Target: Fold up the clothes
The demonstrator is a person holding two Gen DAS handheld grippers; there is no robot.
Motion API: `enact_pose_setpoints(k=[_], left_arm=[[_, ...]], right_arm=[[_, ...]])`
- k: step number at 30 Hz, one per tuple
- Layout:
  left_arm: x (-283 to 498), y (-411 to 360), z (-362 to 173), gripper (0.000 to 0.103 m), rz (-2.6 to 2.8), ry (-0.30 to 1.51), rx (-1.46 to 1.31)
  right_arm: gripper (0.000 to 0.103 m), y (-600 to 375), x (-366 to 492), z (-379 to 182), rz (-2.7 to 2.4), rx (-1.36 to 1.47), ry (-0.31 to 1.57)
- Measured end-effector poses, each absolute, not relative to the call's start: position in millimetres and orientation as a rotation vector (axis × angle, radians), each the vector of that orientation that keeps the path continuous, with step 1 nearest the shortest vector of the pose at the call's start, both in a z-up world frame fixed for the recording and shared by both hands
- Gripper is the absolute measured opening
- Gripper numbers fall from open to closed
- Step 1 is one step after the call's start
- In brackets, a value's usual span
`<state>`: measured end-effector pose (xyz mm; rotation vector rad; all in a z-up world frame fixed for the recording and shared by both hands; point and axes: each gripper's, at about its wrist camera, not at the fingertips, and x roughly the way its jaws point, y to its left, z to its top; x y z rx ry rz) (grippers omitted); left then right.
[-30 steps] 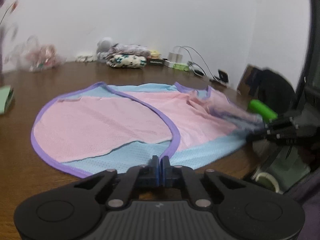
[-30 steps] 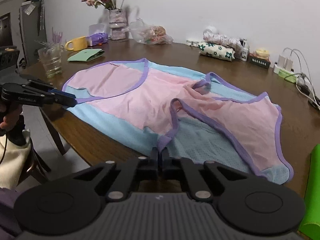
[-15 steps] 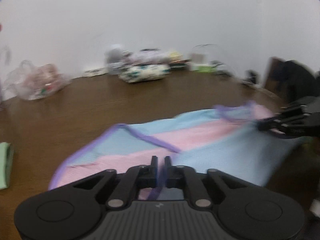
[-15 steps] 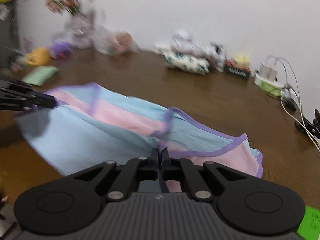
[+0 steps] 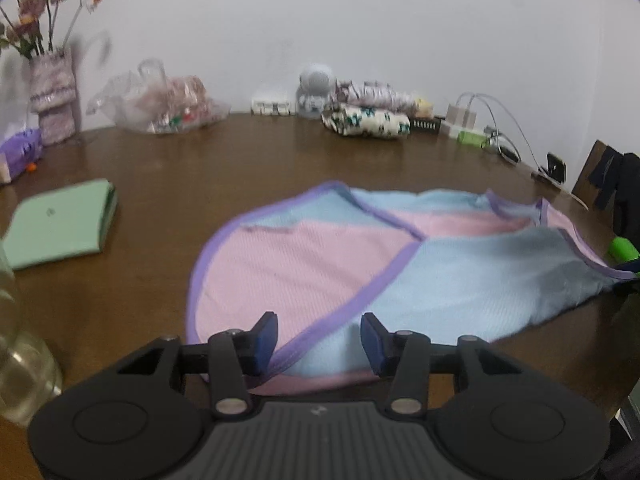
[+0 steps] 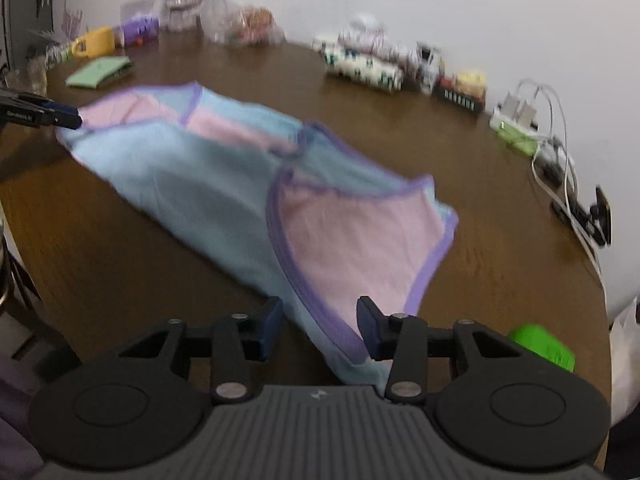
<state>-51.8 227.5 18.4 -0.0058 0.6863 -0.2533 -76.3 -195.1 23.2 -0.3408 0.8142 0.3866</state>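
Observation:
A pink and light-blue mesh garment with purple trim (image 5: 360,264) lies folded in half on the brown wooden table (image 5: 240,168); it also shows in the right wrist view (image 6: 248,184). My left gripper (image 5: 318,340) is open, its jaws spread over the garment's near left corner. My right gripper (image 6: 320,326) is open, its jaws spread over the near right corner. The left gripper's tip shows at the far left of the right wrist view (image 6: 60,116), at the garment's edge.
A folded green cloth (image 5: 60,224) lies to the left. A glass (image 5: 16,340) stands at the near left. A flower vase (image 5: 54,96), plastic bag (image 5: 168,104), floral pouch (image 5: 368,122), chargers and cables (image 5: 480,128) line the back. A green object (image 6: 540,346) sits near right. A yellow mug (image 6: 96,42) is far left.
Both grippers carried the near edge of the garment forward over the rest, folding it, then opened and let the cloth go. The garment now lies doubled.

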Motion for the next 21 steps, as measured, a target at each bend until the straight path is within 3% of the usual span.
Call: enact_pose_setpoints(k=[2,5,7,8,11,17,21], left_arm=[[-53,224,15,0.044,-0.249,0.674,0.018],[-51,224,14,0.044,-0.24,0.677,0.019],[-49,224,14,0.044,-0.221,0.676,0.03],[-50,224,14,0.044,-0.208,0.676,0.041],[-55,224,14,0.044,-0.177,0.678,0.049],[-59,228,31,0.045,-0.204,0.649,-0.033],[-37,210,39,0.046,-0.259,0.656,-0.043]], right_arm=[[0.004,-195,-69,20,0.366,-0.364,0.811],[0.005,-193,-56,21,0.323,-0.398,0.774],[0.024,-192,-40,21,0.235,-0.413,0.743],[0.046,-190,-32,19,0.167,-0.447,0.734],[0.048,-179,-35,17,0.047,-0.534,0.679],[0.047,-174,-58,41,0.216,-0.243,0.594],[0.043,-143,-40,23,0.348,-0.169,0.619]])
